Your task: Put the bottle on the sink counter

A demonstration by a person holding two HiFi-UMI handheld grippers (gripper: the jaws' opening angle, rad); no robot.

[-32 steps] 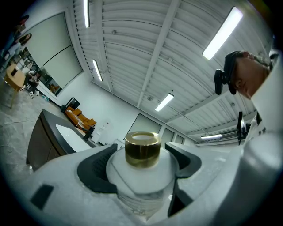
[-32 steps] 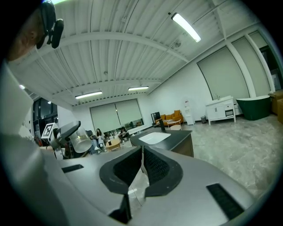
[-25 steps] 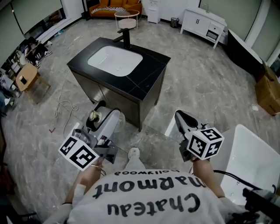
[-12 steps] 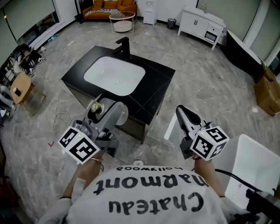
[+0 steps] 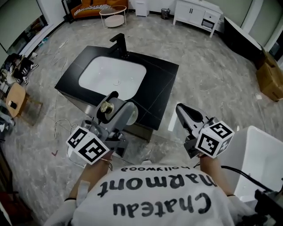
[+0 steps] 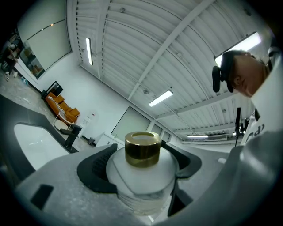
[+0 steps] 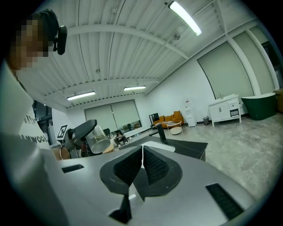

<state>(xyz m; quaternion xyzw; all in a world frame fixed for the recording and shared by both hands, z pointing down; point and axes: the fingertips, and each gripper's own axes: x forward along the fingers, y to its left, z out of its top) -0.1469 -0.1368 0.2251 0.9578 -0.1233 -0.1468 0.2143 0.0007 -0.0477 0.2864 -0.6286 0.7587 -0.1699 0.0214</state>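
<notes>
A clear bottle point(image 5: 117, 113) with a gold cap point(image 6: 142, 148) sits between the jaws of my left gripper point(image 5: 116, 112), which is shut on it. In the head view the bottle hangs at the near edge of the black sink counter point(image 5: 154, 86), just in front of the white basin point(image 5: 112, 77). My right gripper point(image 5: 188, 117) is shut with nothing in it; its jaws meet tip to tip in the right gripper view point(image 7: 142, 163). It hovers to the right of the counter, over the floor. From that view the bottle point(image 7: 98, 139) shows at the left.
A black faucet point(image 5: 118, 44) stands at the basin's far side. A white tub point(image 5: 254, 163) lies at the lower right. White cabinets point(image 5: 196, 13), a round table point(image 5: 111, 16) and an orange sofa point(image 5: 90, 8) stand at the back. Cardboard boxes point(image 5: 269, 79) sit at the right.
The view has moved closer to the sink counter. My left gripper with the bottle has gone from beside the cabinet's front up to the counter's near edge. The right gripper kept alongside.
</notes>
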